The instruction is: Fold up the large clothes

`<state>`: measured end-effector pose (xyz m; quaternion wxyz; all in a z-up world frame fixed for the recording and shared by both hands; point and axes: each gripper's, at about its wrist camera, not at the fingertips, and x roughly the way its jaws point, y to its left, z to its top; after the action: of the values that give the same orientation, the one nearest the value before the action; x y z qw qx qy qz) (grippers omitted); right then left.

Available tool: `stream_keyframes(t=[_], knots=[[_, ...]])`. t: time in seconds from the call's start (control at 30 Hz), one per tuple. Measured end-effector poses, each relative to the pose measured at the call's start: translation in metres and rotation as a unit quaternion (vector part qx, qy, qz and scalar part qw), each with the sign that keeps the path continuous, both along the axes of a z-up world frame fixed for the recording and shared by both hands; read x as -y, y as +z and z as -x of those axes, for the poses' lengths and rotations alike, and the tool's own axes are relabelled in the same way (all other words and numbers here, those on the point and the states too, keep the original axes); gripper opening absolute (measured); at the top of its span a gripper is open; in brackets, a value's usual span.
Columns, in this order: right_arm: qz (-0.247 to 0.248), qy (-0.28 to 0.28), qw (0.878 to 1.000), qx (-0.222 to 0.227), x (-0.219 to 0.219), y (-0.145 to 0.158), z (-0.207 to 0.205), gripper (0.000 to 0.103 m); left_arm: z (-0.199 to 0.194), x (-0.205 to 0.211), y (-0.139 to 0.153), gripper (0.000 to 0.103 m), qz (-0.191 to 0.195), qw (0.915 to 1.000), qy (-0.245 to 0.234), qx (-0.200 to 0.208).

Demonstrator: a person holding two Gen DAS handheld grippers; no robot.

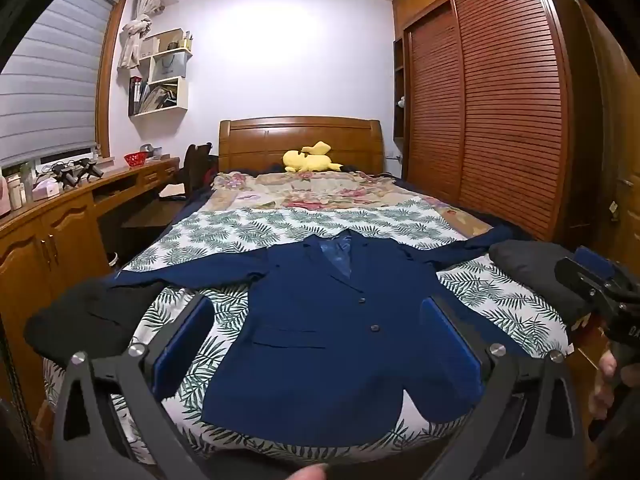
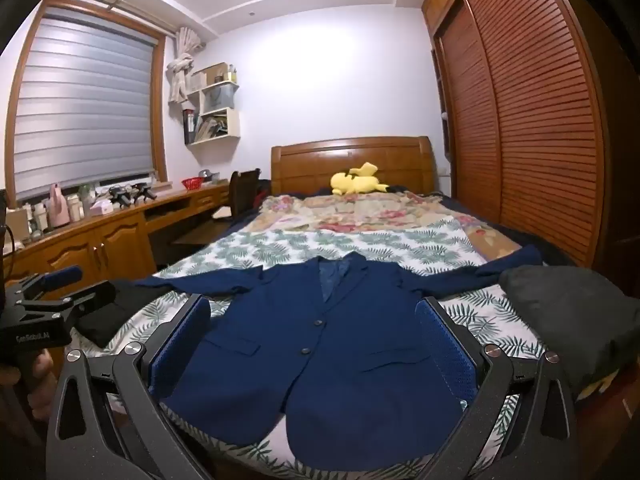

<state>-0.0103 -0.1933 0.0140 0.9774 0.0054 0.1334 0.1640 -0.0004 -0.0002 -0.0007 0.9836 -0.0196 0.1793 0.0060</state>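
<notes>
Your navy jacket [image 1: 332, 332] lies flat, face up, on the bed [image 1: 224, 232] at twelve o'clock, collar far, hem near, sleeves toward nine and three; left tool [image 1: 316, 340] and right tool [image 2: 316, 344] both gape empty, equally near the hem.

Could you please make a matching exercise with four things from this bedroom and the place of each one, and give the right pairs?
Things:
1. blue jacket
2. yellow plush toy
3. red basket
4. black bundle

Places:
A. on the wooden desk under the window
B. at the bed's right edge, near the wardrobe side
C. spread flat on the leaf-print sheet, front side up
D. by the headboard, at the far end of the bed

Pairs: 1-C, 2-D, 3-A, 4-B
</notes>
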Motion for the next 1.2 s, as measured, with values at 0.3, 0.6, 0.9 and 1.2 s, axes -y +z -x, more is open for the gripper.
stream_keyframes(t=[0.3, 0.6, 0.9, 1.2], knots=[[-0.002, -0.001, 1.0, 0.001, -0.001, 0.0, 0.002, 0.103, 0.002, -0.008, -0.005, 0.103, -0.005, 1.0, 0.008, 0.003], [-0.001, -0.001, 1.0, 0.0, 0.0, 0.001, 0.002, 0.103, 0.006, -0.009, -0.005, 0.103, -0.006, 0.9999, 0.012, 0.006], [0.0, -0.001, 1.0, -0.001, -0.001, 0.001, 0.002, 0.103, 0.008, -0.004, 0.0, 0.103, -0.009, 0.9999, 0.01, 0.01], [0.001, 0.0, 1.0, 0.0, -0.003, 0.0, 0.003, 0.103, 0.008, -0.002, 0.002, 0.103, -0.013, 0.9998, 0.011, 0.012]])
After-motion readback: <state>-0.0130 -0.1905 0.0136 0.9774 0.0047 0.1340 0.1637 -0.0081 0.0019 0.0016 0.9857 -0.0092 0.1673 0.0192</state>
